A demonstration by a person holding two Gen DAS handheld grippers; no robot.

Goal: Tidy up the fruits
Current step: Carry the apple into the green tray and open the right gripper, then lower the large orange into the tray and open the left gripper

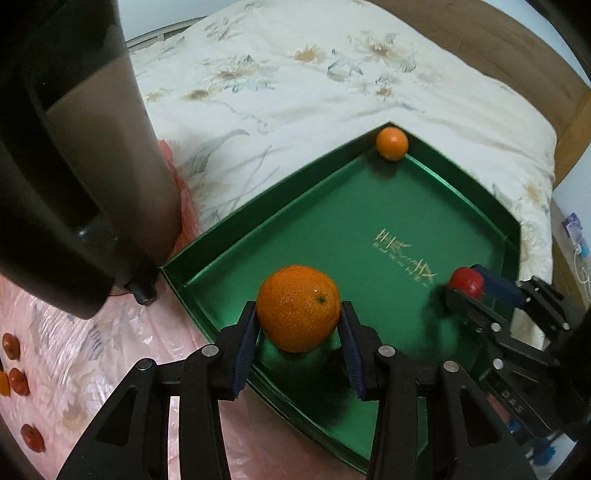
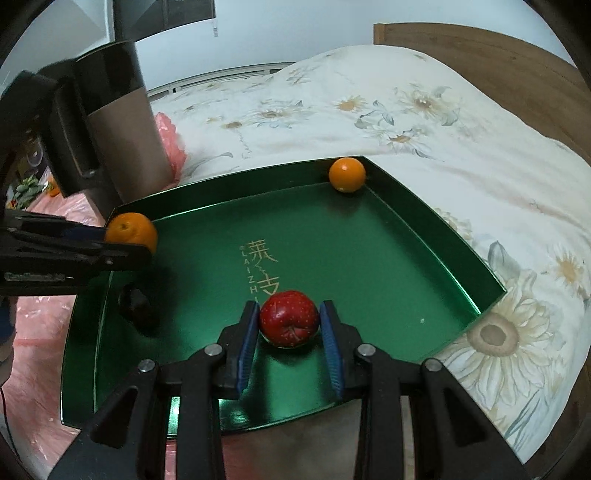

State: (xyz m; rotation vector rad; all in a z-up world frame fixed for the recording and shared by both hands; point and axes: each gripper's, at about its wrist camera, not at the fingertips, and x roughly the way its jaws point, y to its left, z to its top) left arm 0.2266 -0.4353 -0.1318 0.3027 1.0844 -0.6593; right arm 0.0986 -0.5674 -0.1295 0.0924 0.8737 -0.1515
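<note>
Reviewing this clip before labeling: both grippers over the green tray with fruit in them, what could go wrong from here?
1. The left gripper holds the large orange clear of the green tray; released here, it may roll, since the small orange already sits in the far corner.
2. The right gripper holds the red fruit near the tray's near edge; it could roll out.

Setting: home bedroom. Bed [image 2: 369, 122] with floral daisy-print quilt [image 1: 295, 81] fills the far half of both views; wooden headboard [image 2: 498, 62] at far right; plain pale wall [image 2: 258, 33] behind. Pink plastic sheet [image 1: 110, 350] covers the near-left surface.
</note>
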